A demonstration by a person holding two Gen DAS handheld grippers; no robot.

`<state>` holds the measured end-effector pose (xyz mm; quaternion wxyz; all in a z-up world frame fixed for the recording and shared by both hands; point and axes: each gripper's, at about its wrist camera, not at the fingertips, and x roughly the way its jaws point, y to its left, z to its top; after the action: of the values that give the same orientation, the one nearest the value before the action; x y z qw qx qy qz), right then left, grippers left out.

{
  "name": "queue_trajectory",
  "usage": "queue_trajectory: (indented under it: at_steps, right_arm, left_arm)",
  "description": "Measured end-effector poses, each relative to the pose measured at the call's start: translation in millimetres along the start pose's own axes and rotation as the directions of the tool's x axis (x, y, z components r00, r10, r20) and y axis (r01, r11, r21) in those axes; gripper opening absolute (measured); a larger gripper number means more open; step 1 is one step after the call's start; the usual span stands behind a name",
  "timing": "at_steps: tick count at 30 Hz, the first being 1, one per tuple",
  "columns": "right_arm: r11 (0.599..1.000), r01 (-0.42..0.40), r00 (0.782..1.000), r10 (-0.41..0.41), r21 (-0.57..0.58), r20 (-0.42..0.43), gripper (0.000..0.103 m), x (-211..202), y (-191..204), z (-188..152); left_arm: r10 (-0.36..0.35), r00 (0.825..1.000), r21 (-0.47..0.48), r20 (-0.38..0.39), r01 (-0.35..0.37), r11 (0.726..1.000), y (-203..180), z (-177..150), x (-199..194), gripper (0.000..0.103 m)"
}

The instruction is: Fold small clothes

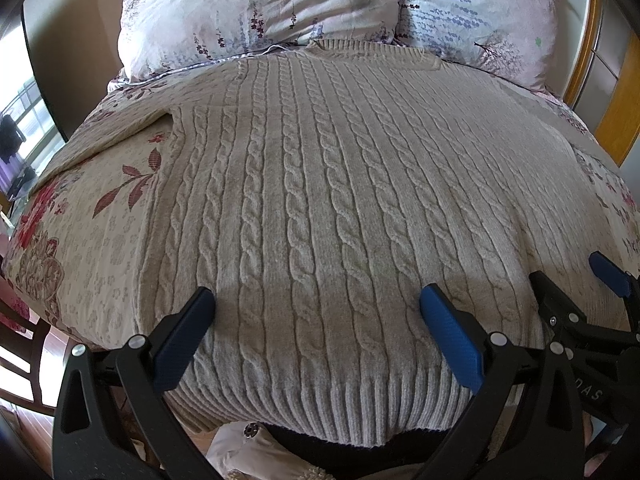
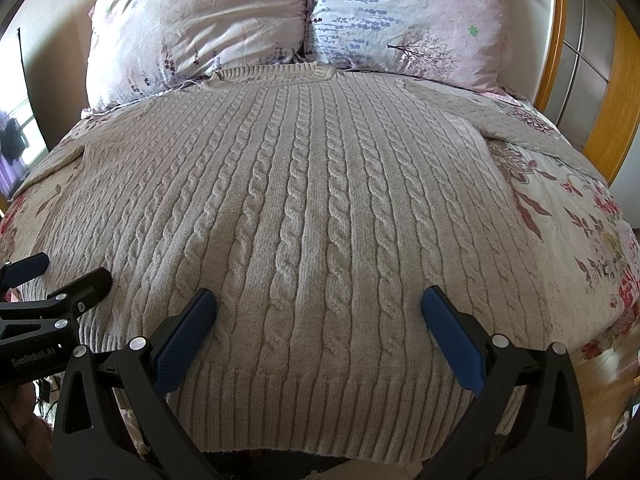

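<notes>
Left wrist view:
- Sweater [image 1: 320, 200]: beige cable-knit, laid flat and face up on the bed [image 1: 80, 248]; collar toward the pillows, ribbed hem at the near edge, hanging slightly over the bed's foot. One sleeve lies out to the left across the bedspread.
- Left tool [image 1: 316, 304]: blue-padded fingers spread wide, low over the hem area of the sweater; nothing pinched between them.
- Right tool [image 1: 576, 276]: seen at the right edge, just beside the left one, over the sweater's right hem corner; fingers apart, nothing between them.
- Pillows [image 1: 260, 16]: two, floral print, side by side at the head of the bed, touching the collar.
- Bedspread: cream with red flowers; no containers in sight.
- Pale garment with a snap [image 1: 248, 440]: below the hem, partly hidden.

Right wrist view:
- Sweater [image 2: 320, 208]: same lie, filling the middle of the bed [image 2: 580, 248]; one sleeve runs out to the right.
- Right tool [image 2: 318, 304]: fingers spread wide above the hem, gripping nothing.
- Left tool [image 2: 64, 272]: at the left edge, fingers parted, over the sweater's left hem corner.
- Pillows [image 2: 200, 28]: as above, behind the collar.
- Wooden wardrobe frame [image 2: 600, 128]: right of the bed
</notes>
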<state>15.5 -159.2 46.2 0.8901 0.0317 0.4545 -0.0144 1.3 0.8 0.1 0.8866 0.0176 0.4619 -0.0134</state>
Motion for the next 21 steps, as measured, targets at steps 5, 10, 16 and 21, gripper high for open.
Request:
queue_trajectory:
  at_steps: [5,10,16,21]
  right_arm:
    - [1.0,-0.006,1.0,0.006,-0.009,0.002,0.102,2.4,0.8,2.2]
    - [0.999,-0.02,1.0,0.021,-0.03,0.019,0.102,3.5,0.3,3.2]
    - [0.997,-0.054,0.998,0.056,-0.063,0.031,0.102,7.9,-2.4,8.5]
    - [0.997,-0.067,0.997,0.068,-0.025,0.038,0.102,10.7,-29.3,29.6]
  left_arm:
    - [-0.005,1.0,0.012,-0.007,0.005,1.0,-1.3,8.4,3.3,0.101]
    - [0.0,1.0,0.025,-0.004,0.0,1.0,-1.2,13.1,6.3,0.101]
    - [0.015,1.0,0.05,0.001,-0.015,0.999,-4.3,24.9,12.6,0.101]
    - [0.005,1.0,0.05,-0.004,-0.005,0.999,-2.3,35.3,19.3,0.101]
